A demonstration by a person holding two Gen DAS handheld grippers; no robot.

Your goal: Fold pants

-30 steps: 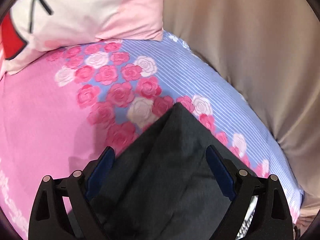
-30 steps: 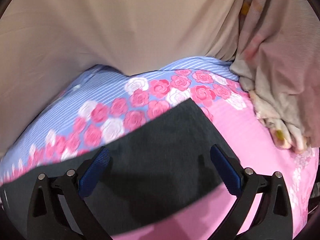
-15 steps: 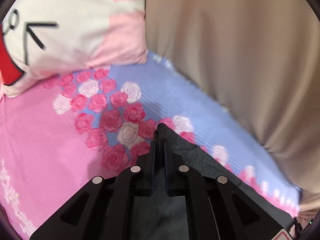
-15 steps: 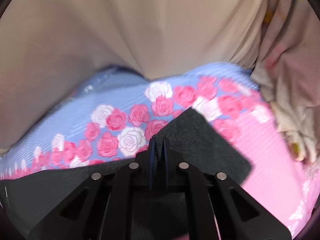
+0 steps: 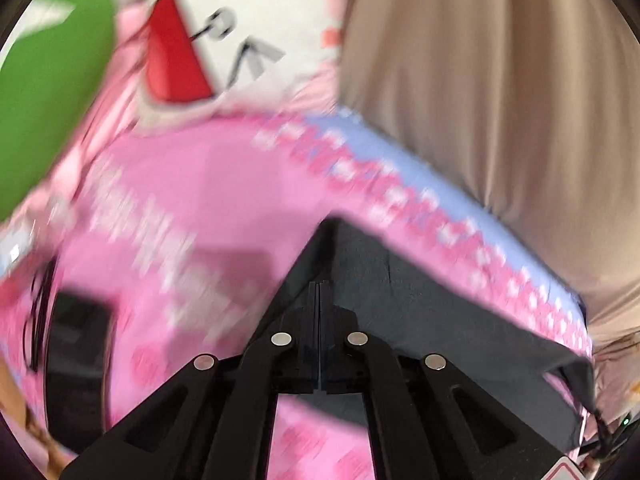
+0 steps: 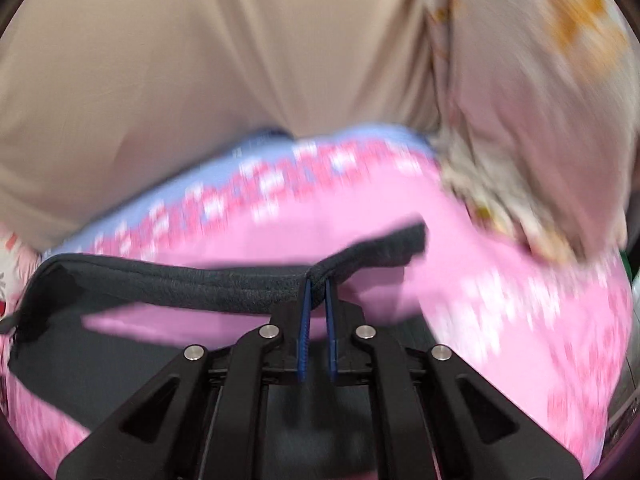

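The dark grey pants (image 5: pixel 420 308) hang lifted over the pink flowered bedsheet (image 5: pixel 192 208). In the left wrist view my left gripper (image 5: pixel 319 286) is shut on one corner of the pants, and the cloth stretches away to the right. In the right wrist view my right gripper (image 6: pixel 318 280) is shut on the thick hem edge of the pants (image 6: pixel 200 280), which runs leftward as a raised band above the bedsheet (image 6: pixel 500 280). A short end of the hem sticks out to the right of the fingers. Both views are blurred.
A beige curtain (image 5: pixel 500 80) hangs behind the bed. A white and red printed pillow (image 5: pixel 240 40) and a green shape (image 5: pixel 48 80) sit at the upper left. A black flat object (image 5: pixel 76 352) lies on the sheet at the left. A crumpled floral blanket (image 6: pixel 540 140) lies at the right.
Both grippers went from wide open over the flat pants to shut on the cloth. The held edge has since lifted off the bed and been carried toward the near side.
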